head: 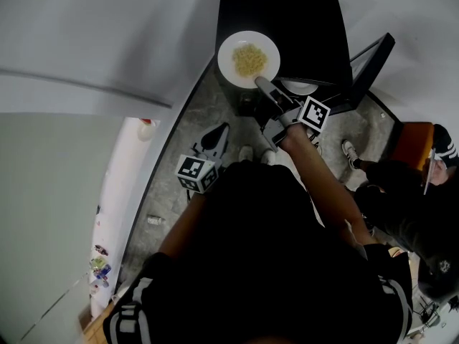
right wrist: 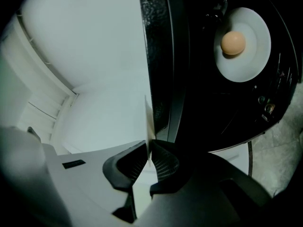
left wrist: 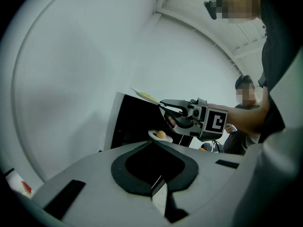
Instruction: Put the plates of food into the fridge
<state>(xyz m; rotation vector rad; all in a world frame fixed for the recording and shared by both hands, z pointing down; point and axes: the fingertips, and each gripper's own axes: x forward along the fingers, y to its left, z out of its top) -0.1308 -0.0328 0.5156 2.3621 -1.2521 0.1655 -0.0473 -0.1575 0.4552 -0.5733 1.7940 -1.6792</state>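
Clamping the rim of the noodle plate atop the black fridge, upper centre of frame, your right gripper grips firm; keep the plate level when lifting toward the open door. Your left gripper hangs closed, empty.

Bare room with white walls, black fridge.

The upper plate lies atop the fridge, the lower plate inside it.
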